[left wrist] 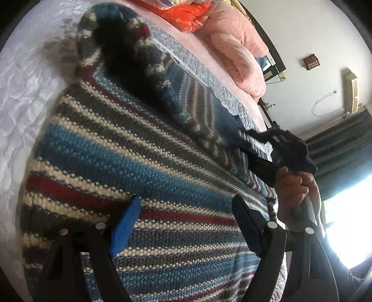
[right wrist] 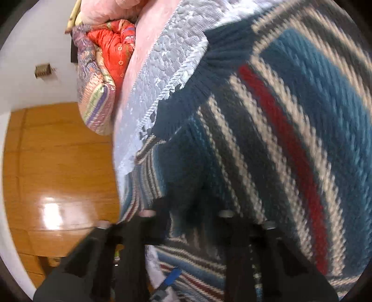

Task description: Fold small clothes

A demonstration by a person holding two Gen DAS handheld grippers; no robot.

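Observation:
A knitted sweater point(left wrist: 130, 148) with blue, white, grey and red stripes lies spread on a bed's pale quilted cover point(left wrist: 25, 97). My left gripper point(left wrist: 186, 199) hovers open just above the sweater's body, its blue pad point(left wrist: 125, 227) and black finger point(left wrist: 246, 223) wide apart with nothing between them. At the right, a hand point(left wrist: 293, 188) holds my right gripper point(left wrist: 251, 136), which pinches a striped sleeve point(left wrist: 204, 120) lifted over the body. In the right wrist view the sweater point(right wrist: 279, 130) fills the blurred frame. Dark knit bunches between the narrow jaws of the right gripper point(right wrist: 188, 204) and hides the fingertips.
A pink blanket point(left wrist: 234, 53) and a red flowered quilt point(left wrist: 186, 14) are piled at the head of the bed. The bed's edge point(right wrist: 130, 130) drops to a glossy wooden floor point(right wrist: 58, 162). A bright window point(left wrist: 348, 220) and a dark curtain point(left wrist: 341, 148) stand at the right.

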